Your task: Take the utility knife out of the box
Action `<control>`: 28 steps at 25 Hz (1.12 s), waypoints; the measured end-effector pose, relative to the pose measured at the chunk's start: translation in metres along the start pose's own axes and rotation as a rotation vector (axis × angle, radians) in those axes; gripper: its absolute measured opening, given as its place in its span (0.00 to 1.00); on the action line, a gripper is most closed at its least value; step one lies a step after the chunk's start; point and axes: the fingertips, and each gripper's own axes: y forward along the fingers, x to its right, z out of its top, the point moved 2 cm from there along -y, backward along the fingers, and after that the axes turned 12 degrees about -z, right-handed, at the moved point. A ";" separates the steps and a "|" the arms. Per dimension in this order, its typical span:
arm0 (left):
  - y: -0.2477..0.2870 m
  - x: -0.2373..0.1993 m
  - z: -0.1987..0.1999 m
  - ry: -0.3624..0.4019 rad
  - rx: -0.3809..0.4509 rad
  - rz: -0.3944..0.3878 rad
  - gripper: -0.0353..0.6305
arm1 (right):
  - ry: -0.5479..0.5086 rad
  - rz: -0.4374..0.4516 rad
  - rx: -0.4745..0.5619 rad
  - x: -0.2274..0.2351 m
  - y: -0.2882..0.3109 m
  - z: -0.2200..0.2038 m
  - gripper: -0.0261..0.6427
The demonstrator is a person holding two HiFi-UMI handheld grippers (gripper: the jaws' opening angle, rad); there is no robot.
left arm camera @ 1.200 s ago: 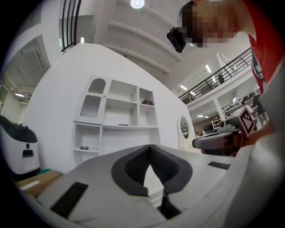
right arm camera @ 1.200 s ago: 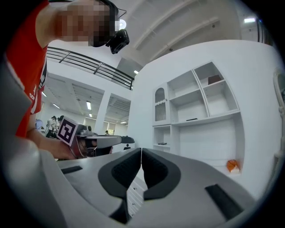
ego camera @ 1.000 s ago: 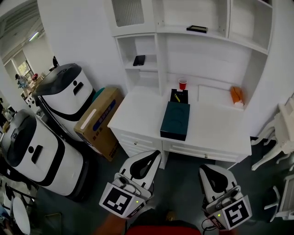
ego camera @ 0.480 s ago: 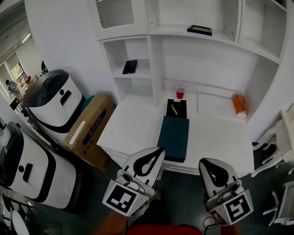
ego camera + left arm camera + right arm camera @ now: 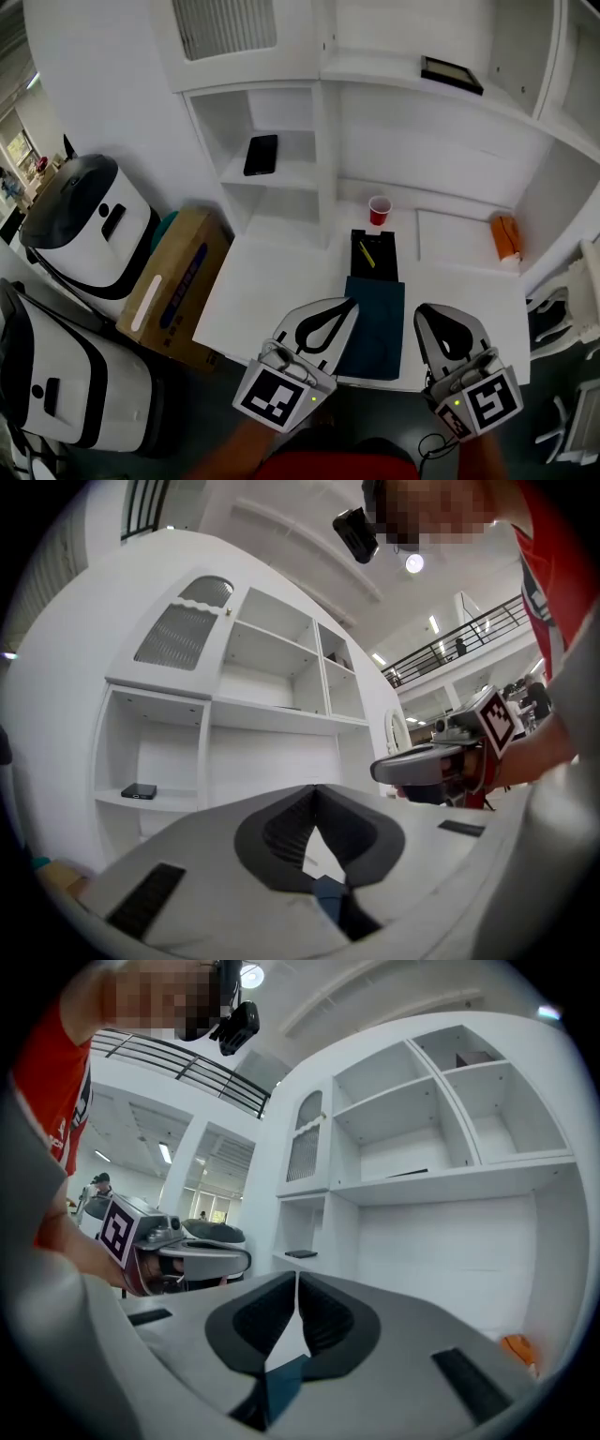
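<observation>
A dark teal box (image 5: 375, 319) lies lengthwise on the white desk (image 5: 272, 281). Behind it an open black tray (image 5: 374, 255) holds a yellow utility knife (image 5: 366, 253). My left gripper (image 5: 352, 303) hangs level at the desk's front edge, its tips over the teal box's near left corner. Its jaws meet at the tips (image 5: 314, 789), with nothing in them. My right gripper (image 5: 433, 311) is just right of the box's near end. Its jaws are opening, with a thin gap at the tips (image 5: 297, 1276) and nothing between them. A strip of teal box (image 5: 281, 1382) shows below the jaws.
A red cup (image 5: 379, 210) stands behind the tray. An orange object (image 5: 506, 236) lies at the desk's back right. A black phone (image 5: 260, 155) rests in the left shelf niche, a dark frame (image 5: 451, 74) higher up. A cardboard box (image 5: 169, 286) and white machines (image 5: 89, 225) stand on the left.
The desk has come much closer. Both grippers moved forward from over the floor to the desk's front edge, beside the teal box's near end.
</observation>
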 end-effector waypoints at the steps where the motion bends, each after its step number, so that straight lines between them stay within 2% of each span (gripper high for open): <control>1: 0.005 -0.008 -0.002 -0.005 0.002 -0.001 0.06 | -0.010 0.004 -0.017 0.002 0.012 -0.003 0.07; 4: 0.017 -0.028 -0.008 -0.013 0.010 0.000 0.06 | -0.028 0.031 -0.096 0.009 0.045 -0.020 0.10; 9: 0.032 -0.049 -0.016 -0.007 0.013 0.015 0.06 | -0.027 0.103 -0.299 0.028 0.101 -0.068 0.10; 14: 0.041 -0.065 -0.026 -0.021 0.006 0.065 0.06 | -0.070 0.178 -0.490 0.040 0.157 -0.119 0.11; 20: 0.052 -0.090 -0.037 -0.038 0.016 0.121 0.06 | -0.122 0.264 -0.741 0.045 0.212 -0.178 0.17; 28: 0.071 -0.130 -0.061 -0.050 0.022 0.166 0.06 | -0.117 0.297 -1.044 0.050 0.258 -0.249 0.22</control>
